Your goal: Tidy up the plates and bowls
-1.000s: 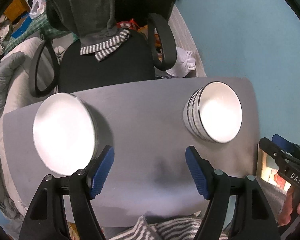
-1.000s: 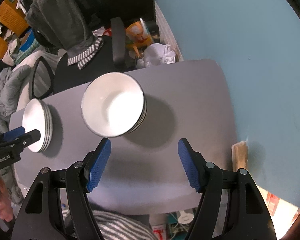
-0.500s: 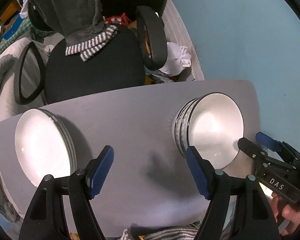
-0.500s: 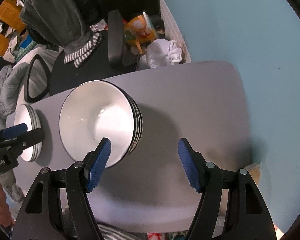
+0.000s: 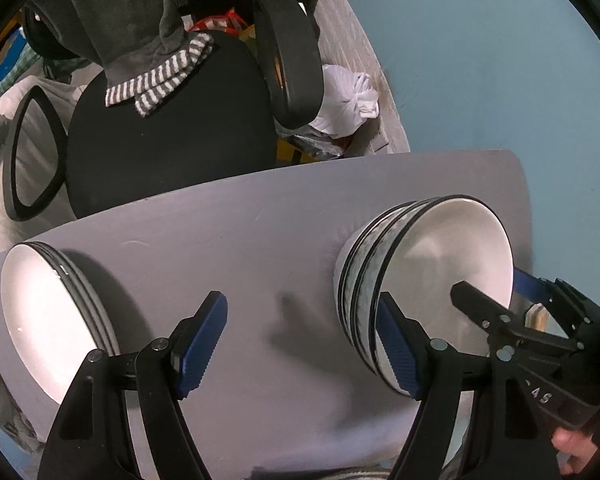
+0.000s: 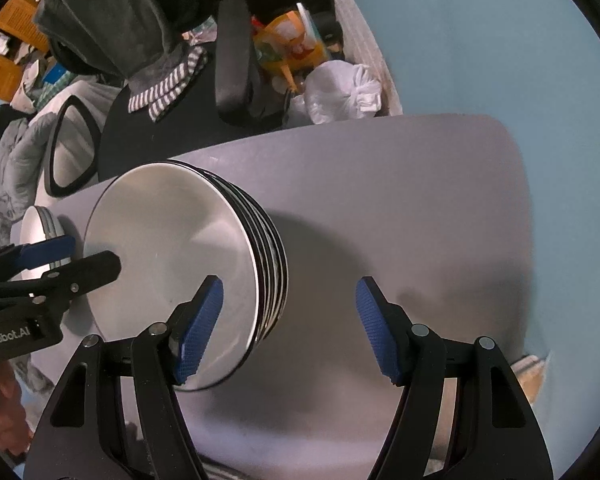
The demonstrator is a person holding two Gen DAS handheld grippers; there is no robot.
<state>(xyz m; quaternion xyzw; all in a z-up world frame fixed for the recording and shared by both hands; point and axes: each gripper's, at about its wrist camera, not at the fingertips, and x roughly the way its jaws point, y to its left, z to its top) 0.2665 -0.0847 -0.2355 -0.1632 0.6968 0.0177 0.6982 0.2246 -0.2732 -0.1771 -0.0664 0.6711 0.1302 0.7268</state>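
Bowls (image 5: 424,292), round, white and shiny with thin black rims, sit stacked on my smooth grey table (image 5: 227,240). Flat white plates (image 5: 55,320) are stacked at its left end. My left gripper (image 5: 300,344) and right gripper (image 6: 287,328) both gape wide, holding nothing. Only the right view shows a yellow bag (image 6: 289,42) behind the black chair (image 6: 147,132).

Both views are dim and cool-toned, lit from above — soft dark shadows spread over the grey table (image 5: 235,240) beside the stacked bowls (image 6: 171,256) and plates (image 5: 47,320). The white glaze shows mild glare. Fisheye bending curves the table's edges, black vignette rims each frame, and detail is slightly soft throughout.
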